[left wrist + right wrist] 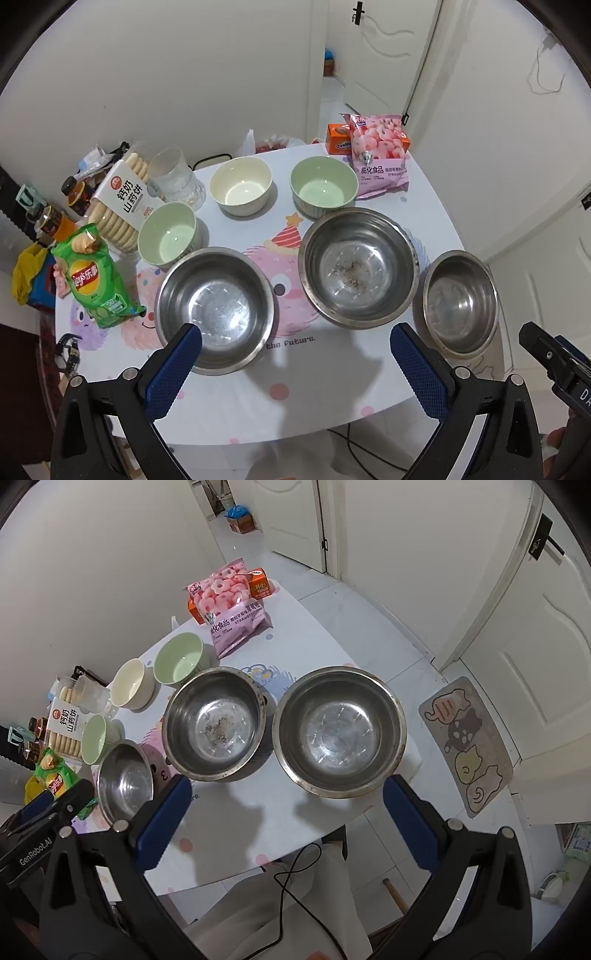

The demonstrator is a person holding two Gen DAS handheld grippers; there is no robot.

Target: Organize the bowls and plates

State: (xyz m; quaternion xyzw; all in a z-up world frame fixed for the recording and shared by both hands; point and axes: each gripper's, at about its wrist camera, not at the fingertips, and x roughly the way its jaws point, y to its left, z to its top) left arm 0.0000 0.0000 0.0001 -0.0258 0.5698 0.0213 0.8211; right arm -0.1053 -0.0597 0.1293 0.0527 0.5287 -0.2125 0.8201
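Three steel bowls stand in a row near the table's front: left [216, 308] [125, 781], middle with crumbs [358, 267] [214, 722], right [460, 302] [340, 731]. Behind them stand two green bowls [170, 234] [323, 184] and a cream bowl [240, 184]. My left gripper [295, 354] is open and empty, above the table's front edge between the left and middle steel bowls. My right gripper [286, 805] is open and empty, just in front of the middle and right steel bowls.
A Lay's chip bag [94, 280], a biscuit pack [123, 197] and a clear cup [173, 177] stand at the left. A pink snack bag [380, 155] and an orange box [338, 142] stand at the back right. A cartoon mat [467, 742] lies on the floor.
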